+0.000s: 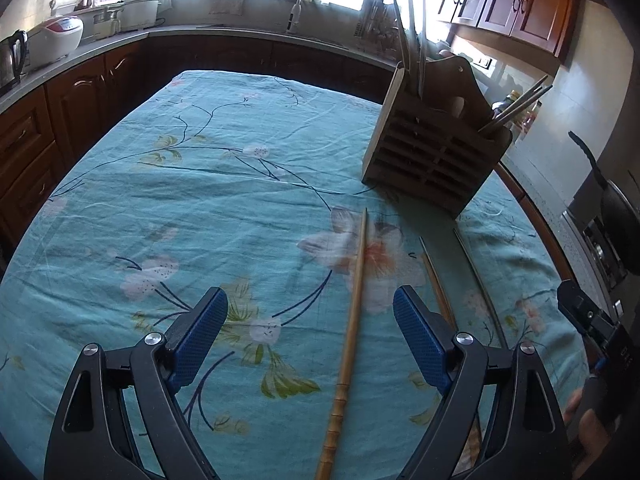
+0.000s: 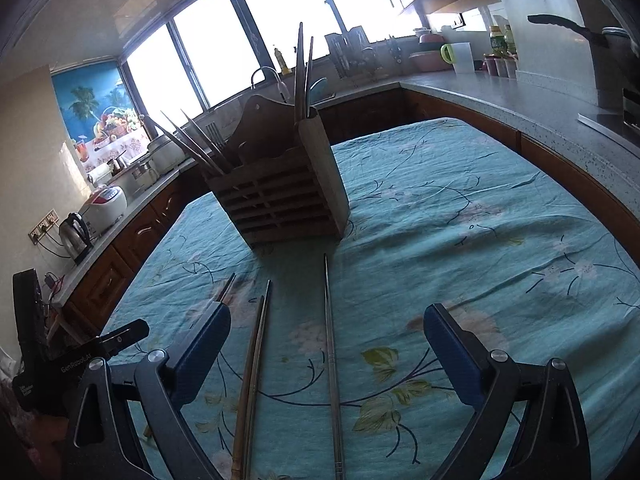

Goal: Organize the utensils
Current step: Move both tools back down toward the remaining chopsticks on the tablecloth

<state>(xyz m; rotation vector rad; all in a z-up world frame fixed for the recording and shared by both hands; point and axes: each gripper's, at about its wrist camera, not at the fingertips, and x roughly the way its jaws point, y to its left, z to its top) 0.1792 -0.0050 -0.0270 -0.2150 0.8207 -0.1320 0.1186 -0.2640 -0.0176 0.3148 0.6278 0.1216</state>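
A wooden chopstick (image 1: 352, 332) lies on the teal flowered tablecloth (image 1: 200, 184), lengthwise between the fingers of my open left gripper (image 1: 310, 304), which touch nothing. To its right lie another wooden chopstick (image 1: 436, 284) and a metal one (image 1: 480, 280). The wooden utensil holder (image 1: 436, 148) stands at the back right with chopsticks upright in it. In the right wrist view my right gripper (image 2: 326, 324) is open above the cloth; a metal chopstick (image 2: 331, 356) and a pair of wooden chopsticks (image 2: 254, 372) lie between its fingers, apart from the pads. The utensil holder (image 2: 280, 196) stands just beyond them.
Dark wood cabinets and a grey counter (image 1: 120, 40) ring the table, with a rice cooker (image 1: 54, 38) and a kettle (image 2: 76, 236) on it. A sink tap (image 1: 294, 0) stands under bright windows. A pan (image 1: 616, 208) sits at the right. The other gripper's body (image 2: 80, 360) shows at the left edge.
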